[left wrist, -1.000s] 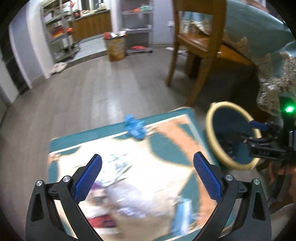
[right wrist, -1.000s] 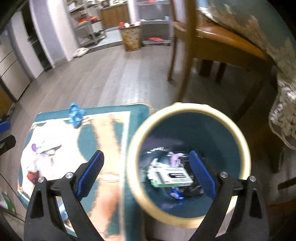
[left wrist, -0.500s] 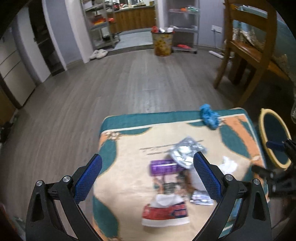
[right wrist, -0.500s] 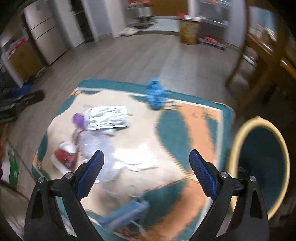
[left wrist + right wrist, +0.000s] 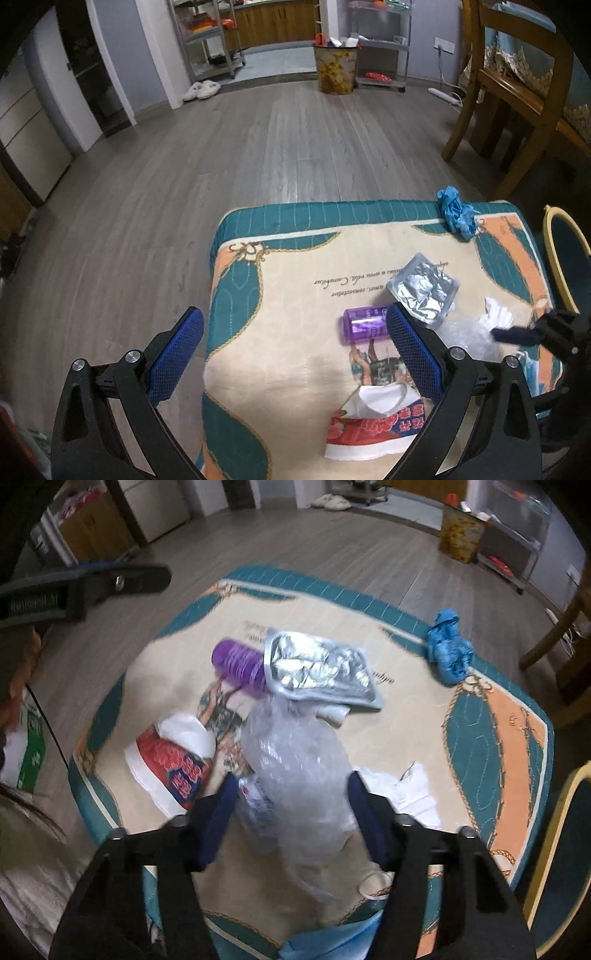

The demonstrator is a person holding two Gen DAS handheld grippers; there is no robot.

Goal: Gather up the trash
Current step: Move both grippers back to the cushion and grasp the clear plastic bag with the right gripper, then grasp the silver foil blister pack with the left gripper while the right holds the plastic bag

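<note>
Step in hand, as judged: pick-up of the next piece of trash from the mat point(image 5: 480, 738) on the floor. The right tool point(image 5: 291, 808) is pointed steeply down and its jaws are closing, with the crumpled clear plastic wrap point(image 5: 295, 768) lying between them; whether the pads already press on it cannot be told through the blur. The left tool point(image 5: 295, 354) is held wide, with nothing gripped; the purple can point(image 5: 364, 325) is seen just beside its right finger. Beyond the right tool's fingertips lie the silver foil pouch point(image 5: 321, 668) and the can; the red-and-white tissue pack point(image 5: 173, 760) is just left of them, the blue crumpled glove point(image 5: 448, 651) far ahead to the right, and the bin point(image 5: 554, 834) at the right edge. Next move, as judged: the grip is to be completed, the wrap lifted clear and carried right to the bin. Writing: blurred script on the mat and characters on the tissue pack are noted, neither legible.
</note>
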